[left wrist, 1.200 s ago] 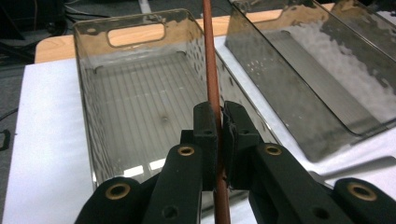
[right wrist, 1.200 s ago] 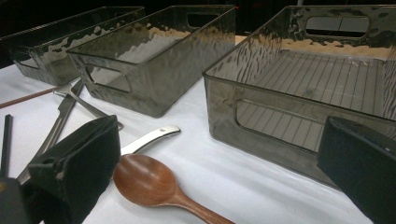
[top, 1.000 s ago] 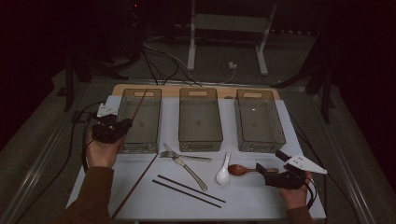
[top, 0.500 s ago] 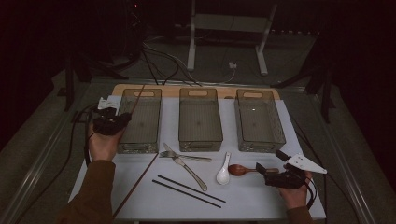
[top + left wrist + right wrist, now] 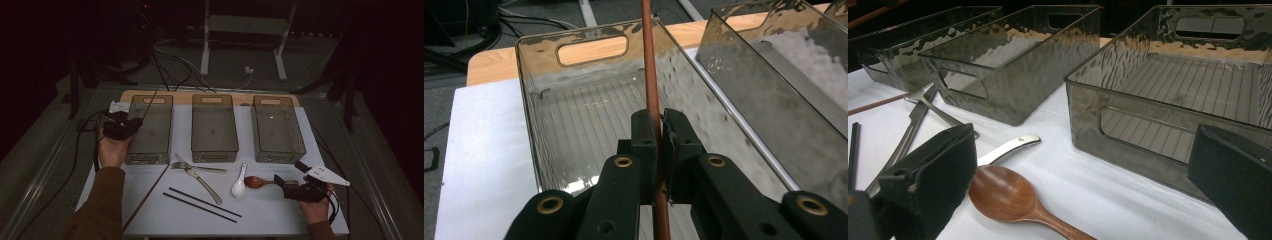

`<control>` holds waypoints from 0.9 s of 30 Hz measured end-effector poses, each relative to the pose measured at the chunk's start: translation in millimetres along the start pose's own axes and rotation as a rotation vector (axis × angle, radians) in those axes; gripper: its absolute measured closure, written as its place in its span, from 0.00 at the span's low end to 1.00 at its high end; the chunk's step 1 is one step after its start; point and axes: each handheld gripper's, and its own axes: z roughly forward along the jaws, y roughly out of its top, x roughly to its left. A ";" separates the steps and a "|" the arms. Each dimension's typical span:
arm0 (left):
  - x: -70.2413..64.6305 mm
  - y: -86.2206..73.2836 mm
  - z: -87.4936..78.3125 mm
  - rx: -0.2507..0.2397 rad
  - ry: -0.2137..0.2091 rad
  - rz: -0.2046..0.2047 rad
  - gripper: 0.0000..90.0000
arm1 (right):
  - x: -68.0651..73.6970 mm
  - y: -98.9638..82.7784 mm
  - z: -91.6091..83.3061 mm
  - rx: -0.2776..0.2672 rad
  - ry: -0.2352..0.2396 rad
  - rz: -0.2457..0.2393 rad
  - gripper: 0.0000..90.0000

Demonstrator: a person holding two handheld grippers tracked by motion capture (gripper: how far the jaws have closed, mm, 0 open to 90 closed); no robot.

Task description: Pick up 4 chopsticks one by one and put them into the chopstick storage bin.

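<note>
Your left gripper [image 5: 659,145] has its fingers clenched on the long thin brown wooden chopstick [image 5: 650,75], held over the left clear plastic bin [image 5: 531,120], so next I think you lower it in and let go.

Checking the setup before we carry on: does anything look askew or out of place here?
One thing: a long brown chopstick is pinched in the left claw and slants over the left bin, its lower end trailing past the bin's front onto the white mat. The rest of the cutlery lies flat.
</note>
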 end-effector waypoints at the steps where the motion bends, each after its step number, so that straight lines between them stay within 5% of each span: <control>1: 1.0 0.4 2.2 0.003 -0.001 -0.001 0.96 | 0.0 0.0 0.1 0.000 0.000 0.000 0.00; 9: 10.1 -2.3 16.3 0.019 -0.001 -0.025 0.94 | -0.3 0.1 -0.2 0.000 0.000 0.000 0.00; 11: 13.9 -3.5 18.3 0.003 -0.017 -0.074 0.64 | -0.7 0.1 -0.4 0.000 0.000 -0.001 0.00; 12: 15.4 -3.6 18.4 -0.021 -0.015 -0.102 0.64 | -0.7 0.1 -0.4 0.000 0.000 -0.001 0.00; 13: 16.2 -3.2 17.8 -0.030 -0.012 -0.121 0.47 | -0.7 0.1 -0.4 -0.003 -0.001 0.001 0.00; 17: 16.4 -1.6 14.8 -0.045 -0.018 -0.150 0.27 | -1.1 0.1 -0.7 -0.003 -0.002 0.002 0.00; 27: 8.2 -2.3 11.8 -0.018 -0.033 -0.099 0.16 | -0.8 0.2 -0.9 -0.004 -0.001 0.003 0.00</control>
